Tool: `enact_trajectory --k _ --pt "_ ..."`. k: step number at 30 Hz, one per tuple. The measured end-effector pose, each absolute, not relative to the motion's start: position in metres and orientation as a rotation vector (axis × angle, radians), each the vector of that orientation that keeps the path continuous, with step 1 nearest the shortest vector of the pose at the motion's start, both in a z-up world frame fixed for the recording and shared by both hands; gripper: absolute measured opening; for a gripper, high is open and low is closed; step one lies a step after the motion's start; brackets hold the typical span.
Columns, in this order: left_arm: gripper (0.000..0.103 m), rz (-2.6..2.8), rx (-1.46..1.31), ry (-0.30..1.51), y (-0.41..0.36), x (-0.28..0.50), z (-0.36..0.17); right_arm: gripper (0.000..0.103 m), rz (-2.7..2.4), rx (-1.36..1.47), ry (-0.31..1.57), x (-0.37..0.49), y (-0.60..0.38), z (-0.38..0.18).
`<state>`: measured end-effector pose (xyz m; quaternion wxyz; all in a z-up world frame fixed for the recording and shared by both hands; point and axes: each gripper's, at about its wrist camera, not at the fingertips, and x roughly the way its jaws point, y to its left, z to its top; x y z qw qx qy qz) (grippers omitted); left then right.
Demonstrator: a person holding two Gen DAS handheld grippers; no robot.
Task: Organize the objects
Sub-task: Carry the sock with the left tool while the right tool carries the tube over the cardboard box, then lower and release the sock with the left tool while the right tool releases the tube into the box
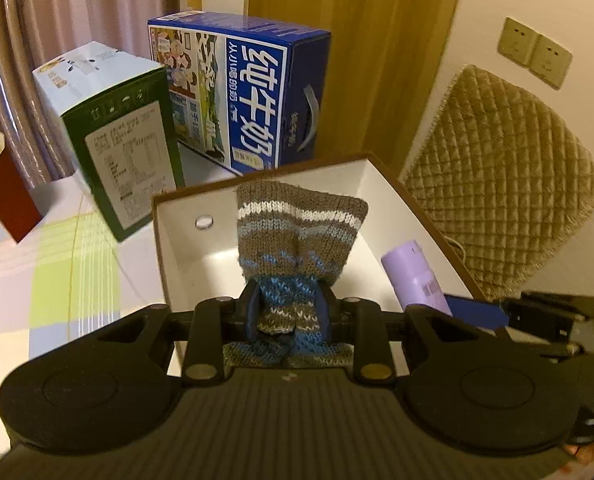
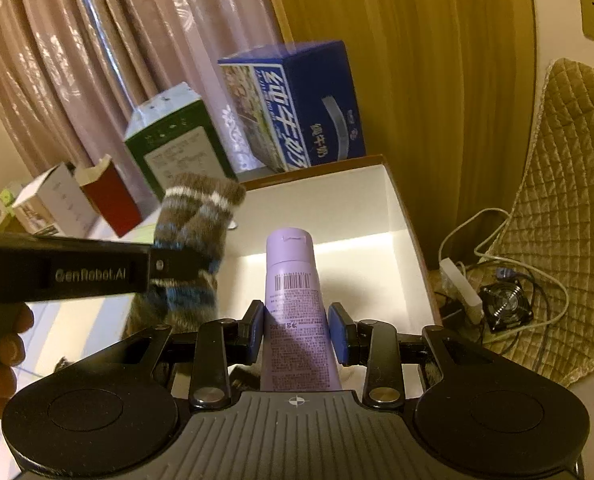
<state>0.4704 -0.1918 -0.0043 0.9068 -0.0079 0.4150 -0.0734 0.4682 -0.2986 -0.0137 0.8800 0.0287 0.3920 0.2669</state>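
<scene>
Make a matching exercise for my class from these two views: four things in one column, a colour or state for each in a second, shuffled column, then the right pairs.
Things
1. sock
2. tube
3. milk carton
4. open box

Colour or state
A. blue with white characters, standing behind the open box
B. lilac, clamped in the right gripper
C. white inside, brown rim
D. striped knit, clamped in the left gripper

Pairs: 1-D, 2-B, 3-A, 4-C

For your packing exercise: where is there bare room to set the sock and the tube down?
The white box has a bare floor between its walls. Behind it is crowded: the blue carton and the green carton stand close together.
</scene>
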Motion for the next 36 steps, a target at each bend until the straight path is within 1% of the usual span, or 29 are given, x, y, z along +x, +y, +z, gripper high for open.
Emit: enact_trajectory --k 7,12,13,16,19,23,27,28,29,31,32,36 --pt "0.024 -0.112 -0.012 0.881 -0.198 0.516 -0.019 0.032 0.522 0.044 0.841 0.5 -0.29 -0.029" --pt "0.025 -0.111 -0.005 0.902 -0.2 0.533 -0.03 0.032 0.512 0.028 0.856 0.512 -0.285 -0.037" --pt "0.027 -0.114 -0.004 0.908 -0.199 0.534 -0.034 0.032 0.51 0.024 0.858 0.513 -0.284 -0.038" --pt "0.04 -0.114 0.005 0.936 -0.196 0.535 -0.044 0.032 0.51 0.001 0.865 0.516 -0.28 -0.043" --pt "0.043 -0.116 0.006 0.956 -0.193 0.534 -0.052 0.032 0.509 -0.012 0.875 0.519 -0.275 -0.05" --pt "0.057 -0.124 0.005 0.952 -0.189 0.534 -0.053 0.032 0.51 -0.015 0.833 0.521 -0.272 -0.052" --pt "0.062 -0.122 -0.005 0.935 -0.185 0.533 -0.048 0.033 0.505 -0.029 0.815 0.524 -0.271 -0.049" --pt "0.065 -0.124 -0.007 0.934 -0.184 0.532 -0.047 0.034 0.508 -0.029 0.816 0.524 -0.272 -0.048" --pt "0.069 -0.127 -0.006 0.932 -0.183 0.531 -0.045 0.035 0.513 -0.026 0.818 0.524 -0.273 -0.047" --pt "0.072 -0.133 0.002 0.924 -0.183 0.528 -0.042 0.039 0.515 -0.023 0.82 0.521 -0.276 -0.044" --pt "0.073 -0.138 0.007 0.923 -0.183 0.526 -0.041 0.042 0.515 -0.026 0.819 0.518 -0.278 -0.043" --pt "0.075 -0.155 0.006 0.92 -0.183 0.517 -0.036 0.047 0.523 -0.023 0.813 0.505 -0.285 -0.038"
